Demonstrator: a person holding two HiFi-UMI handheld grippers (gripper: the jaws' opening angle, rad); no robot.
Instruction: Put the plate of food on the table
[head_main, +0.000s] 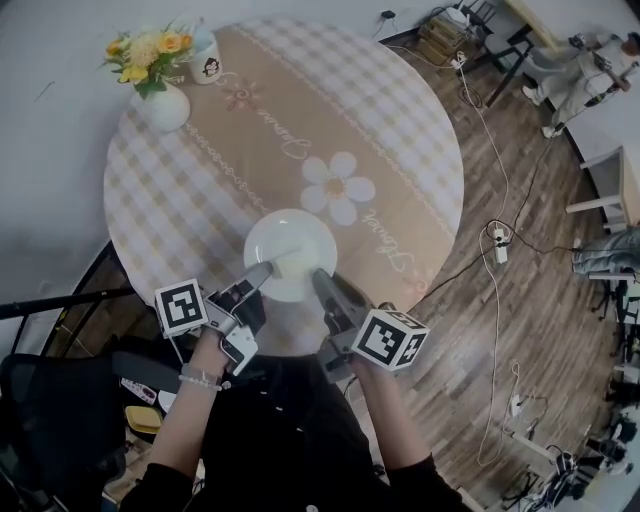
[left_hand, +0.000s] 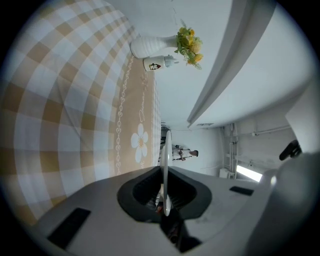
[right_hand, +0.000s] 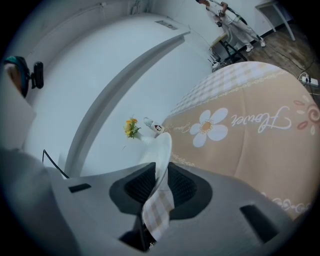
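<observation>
The left gripper (head_main: 262, 272) is pinching the left rim of the white plate (head_main: 290, 232). In the left gripper view the plate stands edge-on between the two jaws, and they press on it. The right gripper (head_main: 322, 282) pinches the opposite, right rim in the same way. In the right gripper view a strip of the checked cloth (right_hand: 159, 210) shows under the rim between the jaws. Whether it is caught in the grip or only hangs there, I cannot say surely.

The plate lies level between both grippers, at the near edge of the round bench (head_main: 400, 140), with some pale food (head_main: 290, 266) on its near half. On the far side of the bench, well apart from the plate, stand a white vase (head_main: 160, 108) of yellow flowers and, just beside it, a mug (head_main: 208, 66).
</observation>
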